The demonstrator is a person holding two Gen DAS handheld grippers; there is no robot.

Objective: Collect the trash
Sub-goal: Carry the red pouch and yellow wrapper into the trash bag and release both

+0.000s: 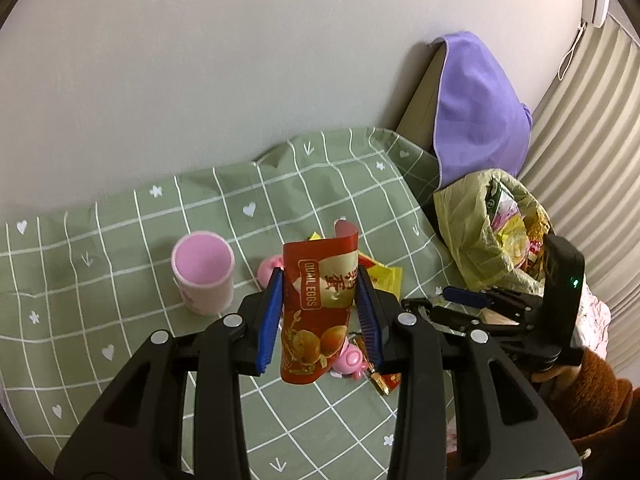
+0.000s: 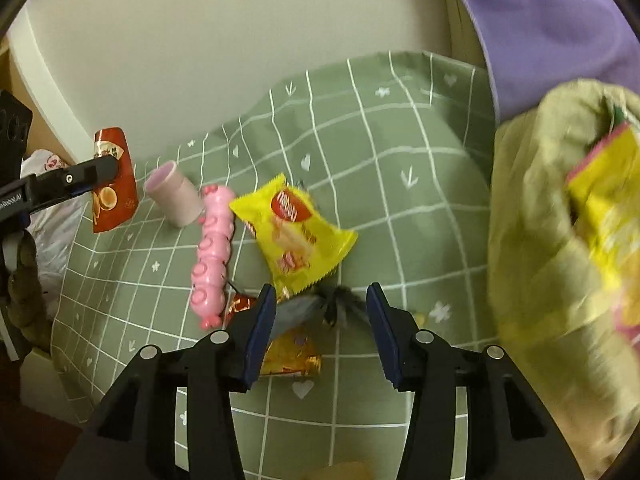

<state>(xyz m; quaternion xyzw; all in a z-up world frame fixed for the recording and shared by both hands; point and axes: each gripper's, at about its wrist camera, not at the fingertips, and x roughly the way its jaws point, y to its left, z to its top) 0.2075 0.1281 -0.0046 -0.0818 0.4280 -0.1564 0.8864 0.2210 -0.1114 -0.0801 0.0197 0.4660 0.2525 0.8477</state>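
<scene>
On table: we hold red packet [image 1: 316, 304] clamped in left gripper [image 1: 320, 300]; right gripper [image 2: 322, 320] jaws apart, empty; bag [image 1: 472, 232] part-filled; yellow wrapper [image 2: 296, 232], scraps left.

Red packet [image 1: 316, 308], pink cup [image 1: 203, 272], green white-checked cloth [image 1: 120, 248].

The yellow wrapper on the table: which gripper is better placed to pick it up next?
Right. The right gripper is open and empty, with the yellow wrapper just ahead of its fingers. The left gripper is shut on the red packet.
</scene>
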